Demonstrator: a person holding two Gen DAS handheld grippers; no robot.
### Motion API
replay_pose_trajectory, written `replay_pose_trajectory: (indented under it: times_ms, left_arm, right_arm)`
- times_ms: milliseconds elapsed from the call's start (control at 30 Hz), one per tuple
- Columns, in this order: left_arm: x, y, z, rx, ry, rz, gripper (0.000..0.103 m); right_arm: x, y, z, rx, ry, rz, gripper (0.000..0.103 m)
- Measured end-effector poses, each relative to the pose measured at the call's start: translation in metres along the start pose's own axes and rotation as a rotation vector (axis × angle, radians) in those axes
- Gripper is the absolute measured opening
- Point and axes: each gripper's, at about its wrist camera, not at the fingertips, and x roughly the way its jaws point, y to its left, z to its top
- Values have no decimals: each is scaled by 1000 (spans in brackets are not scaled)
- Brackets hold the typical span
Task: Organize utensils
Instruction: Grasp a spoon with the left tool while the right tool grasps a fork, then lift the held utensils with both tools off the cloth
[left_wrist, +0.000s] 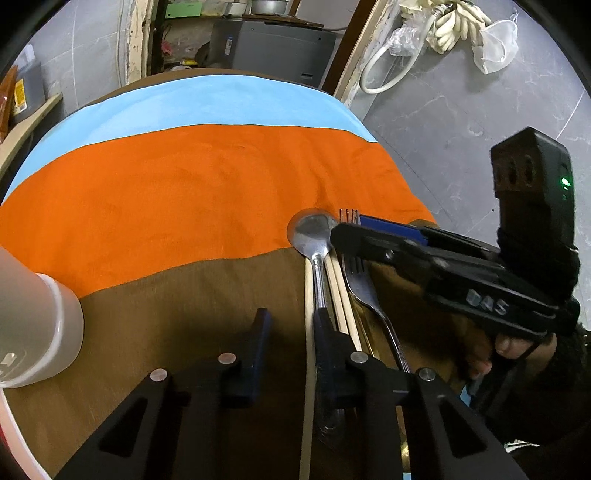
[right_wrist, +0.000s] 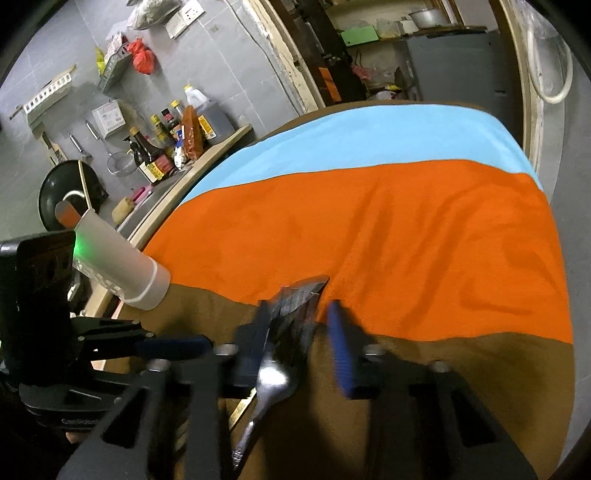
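Observation:
In the left wrist view a metal spoon (left_wrist: 313, 236), wooden chopsticks (left_wrist: 341, 295) and a metal fork (left_wrist: 364, 284) lie side by side on the brown cloth (left_wrist: 184, 295). My left gripper (left_wrist: 291, 328) is open, its right finger beside the spoon handle. My right gripper (left_wrist: 352, 227) reaches in from the right over the fork's tines. In the right wrist view the right gripper (right_wrist: 301, 325) is open around the fork (right_wrist: 280, 365), whose tines look blurred. A white cup-shaped holder (left_wrist: 40, 325) stands at the left, also in the right wrist view (right_wrist: 122, 266).
The table is covered by brown, orange (left_wrist: 184, 192) and light blue (left_wrist: 207, 99) cloths. A counter with sauce bottles (right_wrist: 173, 136) and a black pan (right_wrist: 66, 192) lies beyond the table's left edge. Grey floor (left_wrist: 461, 122) lies to the right.

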Motion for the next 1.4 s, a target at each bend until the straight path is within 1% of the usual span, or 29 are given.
replay_pose_trajectory:
  times_ms: [33,67,100,200,333,567,633,767,867,967,1033,1100,1167,1267,1367,1400]
  left_arm:
    - [0,0,0,0,1,-1,22]
    - [-1,0,-1,0,2,10,16]
    - [0,1,-1,0,13,19,11]
    - [-1,5,-3,-14,21,15,9]
    - [1,4,0,1,29,24,9]
    - [16,4,27,20,68,38,9]
    - [17,3,29,32,78,41,9]
    - [13,-2,26,54,85,59,5]
    - [7,1,21,16,76,60,5]
    - [-5,6,10,-32,46,51,5]
    - [-18,8,0,-48,13,38,5]
    - [-33,9,-7,-58,-35,13,5]
    - [-56,10,-16,-73,-104,-27,5]
    - [-81,13,-23,-89,-174,-55,5]
    - [-101,23,-27,-130,-206,-98,5]
    - [-108,27,-28,-141,-213,-97,5]
  right_arm:
    - [-2,-1,-1,9,-6,6,20]
    - [-2,-1,-2,14,-9,6,17]
    - [-5,-2,-4,20,-14,9,9]
    - [-12,-5,-9,37,-22,2,7]
    - [-23,-12,-16,78,-31,-20,7]
    - [-20,-13,-19,90,1,-34,7]
    - [-21,-13,-19,94,11,-40,7]
    - [-27,-9,-20,89,18,-60,6]
    - [-36,-3,-20,85,6,-84,4]
    - [-50,2,-24,91,-17,-113,2]
    - [-62,8,-26,92,-45,-140,2]
    - [-74,16,-27,83,-79,-165,2]
    - [-87,23,-27,76,-110,-188,2]
    - [-102,38,-26,67,-149,-239,2]
    - [-113,53,-27,59,-170,-301,2]
    - [-116,59,-28,61,-176,-316,2]
